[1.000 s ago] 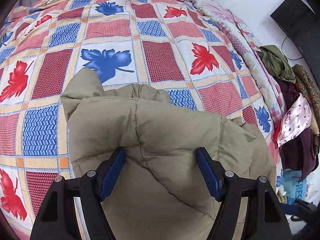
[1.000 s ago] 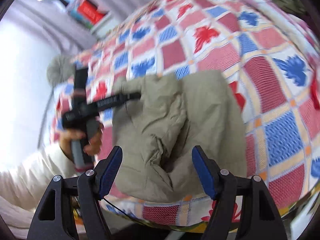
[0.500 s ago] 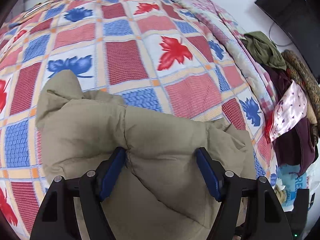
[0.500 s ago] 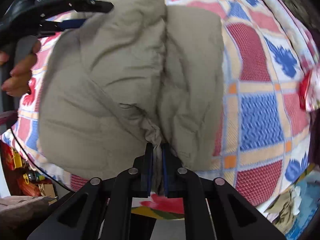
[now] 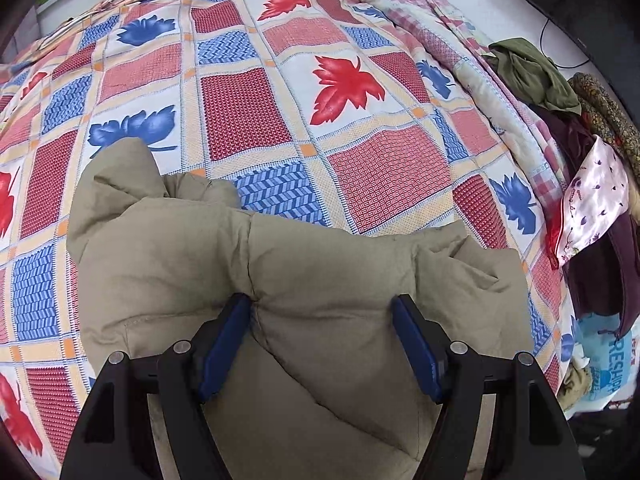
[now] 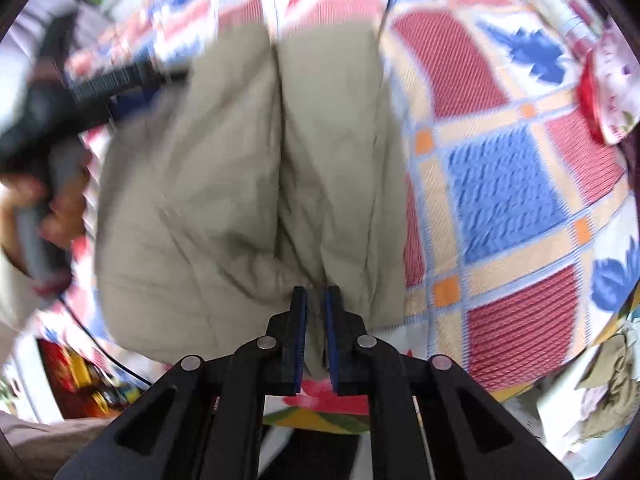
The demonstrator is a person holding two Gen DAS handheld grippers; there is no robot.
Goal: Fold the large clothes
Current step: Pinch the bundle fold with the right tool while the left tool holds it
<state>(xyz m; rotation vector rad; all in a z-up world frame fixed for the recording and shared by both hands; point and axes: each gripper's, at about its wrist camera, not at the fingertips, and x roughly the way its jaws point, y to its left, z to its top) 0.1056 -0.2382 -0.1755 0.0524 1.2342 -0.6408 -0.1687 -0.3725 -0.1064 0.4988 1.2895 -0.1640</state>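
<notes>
Between the wide-set jaws of the left gripper (image 5: 322,344) a thick puffed fold of the khaki padded jacket (image 5: 304,272) bulged, the blue pads (image 5: 224,344) pressing its sides. Beyond those fingertips the jacket lay bunched on the patchwork leaf-print bedspread (image 5: 248,108). Further right, the right gripper (image 6: 316,300) was clamped narrowly on a thin pinch of the jacket's near edge, its jaws having just closed on the cloth.
</notes>
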